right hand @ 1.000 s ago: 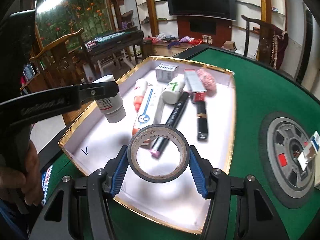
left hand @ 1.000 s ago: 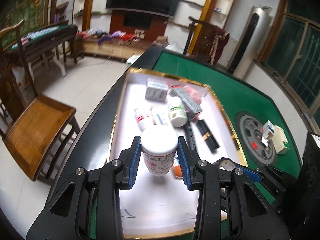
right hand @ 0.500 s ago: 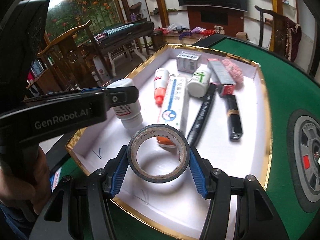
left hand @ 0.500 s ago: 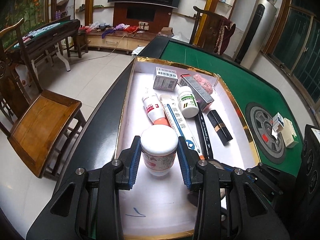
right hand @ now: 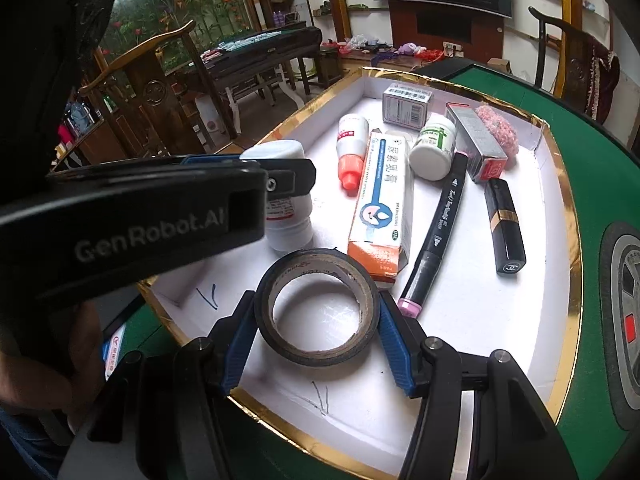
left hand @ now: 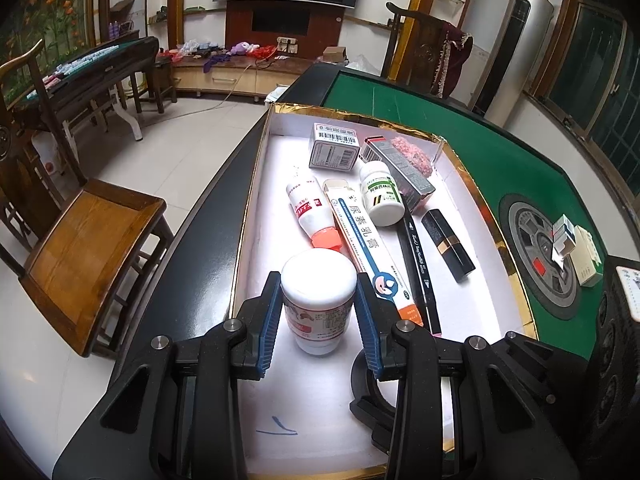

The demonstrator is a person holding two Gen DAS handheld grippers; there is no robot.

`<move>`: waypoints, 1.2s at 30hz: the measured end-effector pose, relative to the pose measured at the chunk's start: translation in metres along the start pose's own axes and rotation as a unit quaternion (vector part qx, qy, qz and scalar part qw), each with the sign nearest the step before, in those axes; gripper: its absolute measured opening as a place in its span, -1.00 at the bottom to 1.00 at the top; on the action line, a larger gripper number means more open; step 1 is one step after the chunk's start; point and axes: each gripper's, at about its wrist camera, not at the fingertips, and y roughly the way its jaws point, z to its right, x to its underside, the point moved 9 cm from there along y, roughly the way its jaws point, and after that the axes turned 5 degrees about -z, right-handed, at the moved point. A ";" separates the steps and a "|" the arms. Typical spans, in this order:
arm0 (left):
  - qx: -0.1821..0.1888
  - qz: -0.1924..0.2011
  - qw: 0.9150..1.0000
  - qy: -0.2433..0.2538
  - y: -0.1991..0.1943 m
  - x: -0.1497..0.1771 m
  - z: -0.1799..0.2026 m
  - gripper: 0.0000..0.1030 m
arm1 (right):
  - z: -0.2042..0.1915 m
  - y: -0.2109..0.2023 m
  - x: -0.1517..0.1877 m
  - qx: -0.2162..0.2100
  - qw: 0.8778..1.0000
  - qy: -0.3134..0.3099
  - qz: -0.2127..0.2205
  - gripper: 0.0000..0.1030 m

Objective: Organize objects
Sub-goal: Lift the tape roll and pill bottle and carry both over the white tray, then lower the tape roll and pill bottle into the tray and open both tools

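Note:
My left gripper (left hand: pixel 318 316) is shut on a white pill bottle (left hand: pixel 319 304) with a red-and-white label, upright and low over the near end of the gold-rimmed white tray (left hand: pixel 256 160). The bottle also shows in the right wrist view (right hand: pixel 286 220), partly behind the left gripper's arm. My right gripper (right hand: pixel 318 328) is shut on a black tape roll (right hand: pixel 317 306), held over the tray's near end (right hand: pixel 280 408), beside the bottle. In the left wrist view the tape roll (left hand: pixel 366 376) is mostly hidden behind my right-hand finger.
In the tray lie an ointment box (left hand: pixel 366 240), an orange-capped bottle (left hand: pixel 310 210), a green-label bottle (left hand: pixel 382 196), a black marker (left hand: pixel 420 272), a lipstick (left hand: pixel 448 246), a barcode box (left hand: pixel 334 152) and a pink puff (left hand: pixel 412 154). Small boxes (left hand: pixel 576 248) sit on the green table. A wooden chair (left hand: pixel 88 248) stands left.
Both grippers have come down and drawn back toward the tray's near end, still holding the bottle and the tape roll. The tray's contents have not moved.

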 end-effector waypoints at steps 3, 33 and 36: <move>0.000 0.004 1.000 -0.002 0.002 -0.002 0.000 -0.31 | 0.002 0.001 0.000 0.006 1.000 0.000 0.002 0.14; 0.034 0.025 0.998 -0.054 -0.004 -0.011 -0.013 -0.29 | -0.002 -0.013 -0.006 -0.013 1.000 0.004 0.025 0.17; 0.034 0.025 0.998 -0.054 -0.004 -0.011 -0.013 -0.29 | -0.001 -0.017 -0.006 -0.014 0.999 0.007 0.031 0.17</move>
